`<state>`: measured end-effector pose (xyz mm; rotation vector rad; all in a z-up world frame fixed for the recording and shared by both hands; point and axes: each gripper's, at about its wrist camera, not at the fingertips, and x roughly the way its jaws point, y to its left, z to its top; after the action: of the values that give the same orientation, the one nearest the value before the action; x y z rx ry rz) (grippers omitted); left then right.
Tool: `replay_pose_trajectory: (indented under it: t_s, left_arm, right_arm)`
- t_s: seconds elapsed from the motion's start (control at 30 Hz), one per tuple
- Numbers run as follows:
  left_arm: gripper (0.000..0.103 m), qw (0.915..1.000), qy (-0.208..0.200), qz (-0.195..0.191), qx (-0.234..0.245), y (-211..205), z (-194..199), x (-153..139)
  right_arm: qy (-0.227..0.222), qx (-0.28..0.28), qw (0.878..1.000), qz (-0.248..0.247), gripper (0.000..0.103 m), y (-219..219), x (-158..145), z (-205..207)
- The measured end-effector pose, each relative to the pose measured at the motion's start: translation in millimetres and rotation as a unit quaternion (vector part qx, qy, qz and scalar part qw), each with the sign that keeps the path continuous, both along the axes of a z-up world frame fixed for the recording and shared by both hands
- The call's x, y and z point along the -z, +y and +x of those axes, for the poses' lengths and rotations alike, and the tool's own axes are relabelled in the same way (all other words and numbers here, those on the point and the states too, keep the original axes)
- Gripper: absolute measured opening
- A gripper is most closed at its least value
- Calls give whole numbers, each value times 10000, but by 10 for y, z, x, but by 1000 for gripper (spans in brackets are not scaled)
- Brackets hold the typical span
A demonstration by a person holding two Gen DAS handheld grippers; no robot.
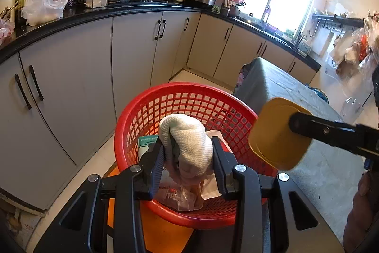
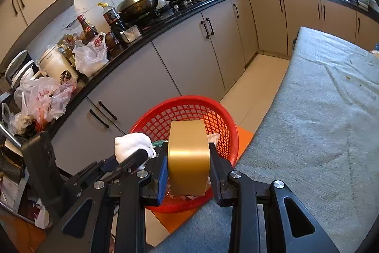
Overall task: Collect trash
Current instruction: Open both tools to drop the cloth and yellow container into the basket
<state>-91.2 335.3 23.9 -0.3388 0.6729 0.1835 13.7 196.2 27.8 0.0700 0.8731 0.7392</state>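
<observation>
White knit cloth [image 1: 187, 144] in your left tool [image 1: 188, 158] is soft, light; right tool [image 2: 188, 165] clamps the rigid gold container [image 2: 188, 158] by its sides.

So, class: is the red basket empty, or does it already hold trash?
Already holding trash. Through the red basket rim, a clear plastic wrapper and a green-printed packet lie at its bottom.

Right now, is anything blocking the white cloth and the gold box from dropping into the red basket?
Nothing visible blocks them. The white cloth, in the left gripper, and the gold box, in the right gripper, both appear above the red basket, whose open top holds only trash.
</observation>
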Motion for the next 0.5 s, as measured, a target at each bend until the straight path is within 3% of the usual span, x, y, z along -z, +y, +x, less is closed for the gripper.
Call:
replay_pose_trajectory:
  t_s: [0.27, 0.37, 0.5]
  left_arm:
    - [39, 9999, 108, 58, 75, -68, 44, 73]
    - [43, 9999, 97, 77, 85, -56, 52, 66]
    - [48, 9999, 33, 94, 70, -66, 44, 33]
  right_arm:
    - [59, 63, 9997, -248, 33, 181, 161, 134]
    - [62, 64, 9996, -266, 42, 170, 176, 155]
    - [-51, 77, 9997, -233, 43, 96, 107, 135]
